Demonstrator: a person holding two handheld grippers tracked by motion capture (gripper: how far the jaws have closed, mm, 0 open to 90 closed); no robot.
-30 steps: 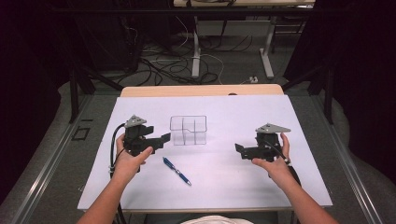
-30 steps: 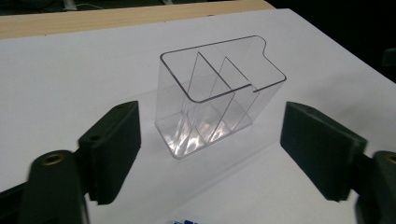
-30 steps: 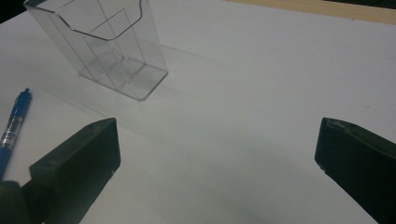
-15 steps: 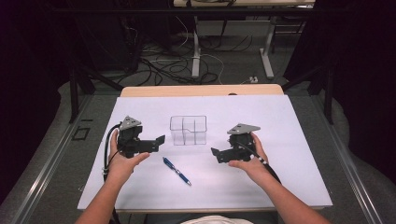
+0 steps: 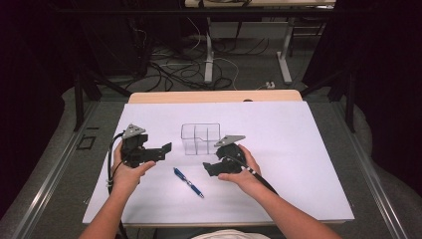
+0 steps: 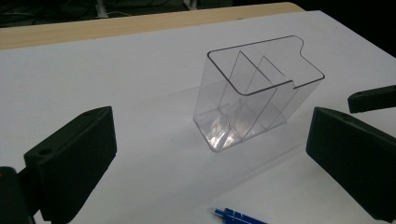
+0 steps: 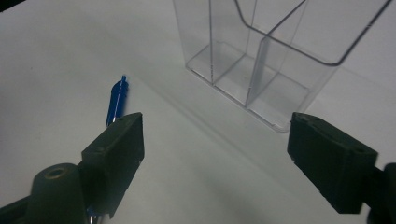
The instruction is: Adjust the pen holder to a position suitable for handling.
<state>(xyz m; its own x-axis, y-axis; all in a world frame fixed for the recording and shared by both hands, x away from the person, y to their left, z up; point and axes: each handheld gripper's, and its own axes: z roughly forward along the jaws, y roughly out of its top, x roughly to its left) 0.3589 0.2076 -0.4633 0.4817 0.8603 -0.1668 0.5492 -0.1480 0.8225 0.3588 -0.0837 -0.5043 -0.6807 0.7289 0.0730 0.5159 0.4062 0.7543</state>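
Observation:
A clear plastic holder (image 5: 200, 138) with divided compartments stands upright and empty on the white sheet (image 5: 298, 149). A blue pen (image 5: 188, 182) lies flat in front of it. My left gripper (image 5: 164, 149) hovers left of the holder, open, its jaws having just widened; in the left gripper view the left gripper (image 6: 210, 158) frames the holder (image 6: 252, 102), with the pen (image 6: 238, 215) at the bottom edge. My right gripper (image 5: 211, 168) is just right of the pen, in front of the holder. In the right gripper view the right gripper (image 7: 224, 158) is open with nothing between its jaws, which have just been closing; the pen (image 7: 116, 100) runs behind its left jaw, and the holder (image 7: 261, 60) stands ahead.
The white sheet covers most of the wooden table (image 5: 214, 96). Dark floor with cables (image 5: 199, 64) and table legs lies beyond the far edge. The other gripper's jaw tip (image 6: 371, 98) juts in at the right of the left gripper view.
My right gripper has travelled left across the sheet, from the right side to a spot beside the pen and in front of the holder. The left hand has hardly moved.

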